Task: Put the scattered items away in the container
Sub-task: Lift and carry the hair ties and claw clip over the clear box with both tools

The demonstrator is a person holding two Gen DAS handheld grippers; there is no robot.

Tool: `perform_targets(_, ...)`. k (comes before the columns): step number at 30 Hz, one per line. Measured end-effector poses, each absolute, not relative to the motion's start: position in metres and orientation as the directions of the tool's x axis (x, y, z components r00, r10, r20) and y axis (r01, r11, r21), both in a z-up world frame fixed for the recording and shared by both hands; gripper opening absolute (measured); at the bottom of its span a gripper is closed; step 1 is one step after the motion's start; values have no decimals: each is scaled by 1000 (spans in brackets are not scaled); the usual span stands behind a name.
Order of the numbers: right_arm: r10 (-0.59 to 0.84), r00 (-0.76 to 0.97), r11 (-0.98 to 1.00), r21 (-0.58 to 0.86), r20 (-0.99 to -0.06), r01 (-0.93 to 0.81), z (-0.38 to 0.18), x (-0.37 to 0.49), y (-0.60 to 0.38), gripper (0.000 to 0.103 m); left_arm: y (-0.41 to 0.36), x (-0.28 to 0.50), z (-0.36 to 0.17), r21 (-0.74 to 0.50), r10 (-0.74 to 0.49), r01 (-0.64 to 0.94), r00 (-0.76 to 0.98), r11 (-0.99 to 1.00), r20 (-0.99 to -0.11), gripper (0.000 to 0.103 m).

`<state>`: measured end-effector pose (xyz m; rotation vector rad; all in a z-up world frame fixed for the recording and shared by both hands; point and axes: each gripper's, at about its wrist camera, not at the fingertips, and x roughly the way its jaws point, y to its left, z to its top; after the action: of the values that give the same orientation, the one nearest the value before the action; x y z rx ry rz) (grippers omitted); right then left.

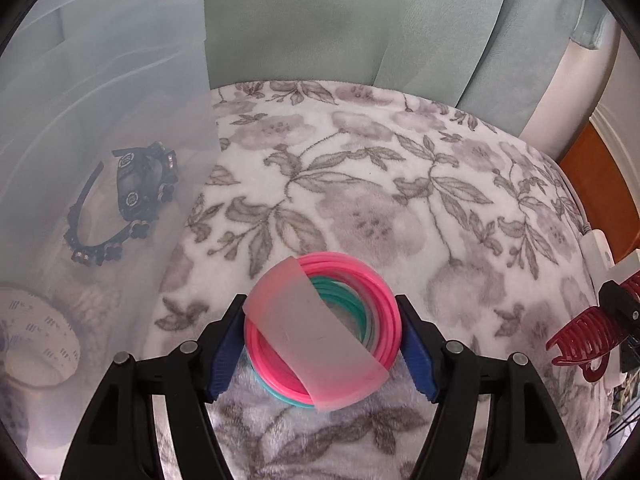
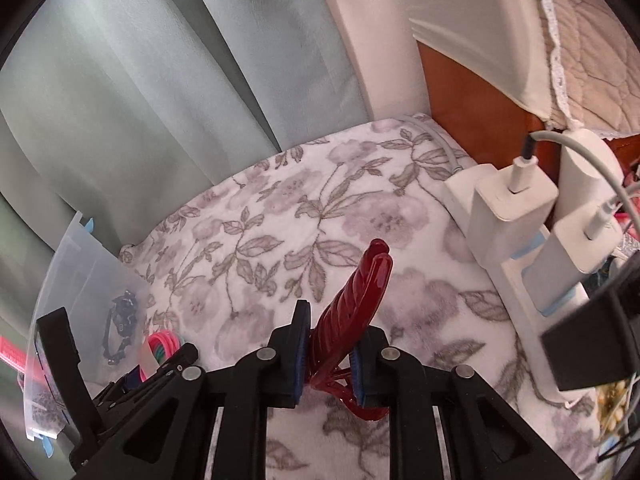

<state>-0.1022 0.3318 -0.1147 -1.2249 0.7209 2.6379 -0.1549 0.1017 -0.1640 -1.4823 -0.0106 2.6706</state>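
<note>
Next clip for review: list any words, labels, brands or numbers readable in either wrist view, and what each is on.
No text can be read in either view.
Tape roll in the clear plastic box: small dark printed marks, a pattern, too small to tell if any are characters.
Black hair clip in the box: round ornaments, no letters legible.
Translucent wrapper on the pink and green rings: blank.
White chargers: no visible print.

- A stack of thin pink and teal bangles (image 1: 362,312), banded by a frosted plastic strip, is clamped between blue pads above a floral blanket.
- A dark red claw hair clip (image 2: 352,320), glossy and curved, stands tilted upward, pinched at its base.
- A translucent plastic container (image 1: 100,92) sits at the left, holding a black flower-studded headband (image 1: 116,236).
</note>
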Motion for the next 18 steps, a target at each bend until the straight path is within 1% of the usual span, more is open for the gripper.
perform_targets(7,-57,-693,-873,373,-719,-315,-79,-66,325,19,113,-113,-125,-91,131,-99,-549,-991,-826,72)
perform_targets(10,-50,-720,-874,380,-692,-304,-58,-51,319,19,118,-93,-98,-109,162,-126,-578,-986,-800,72)
perform_targets(18,-31,-796,-883,389,-604,-261,-7,-9,306,20,85,-81,-26,-137,231,-192,-661,-972,-714,72)
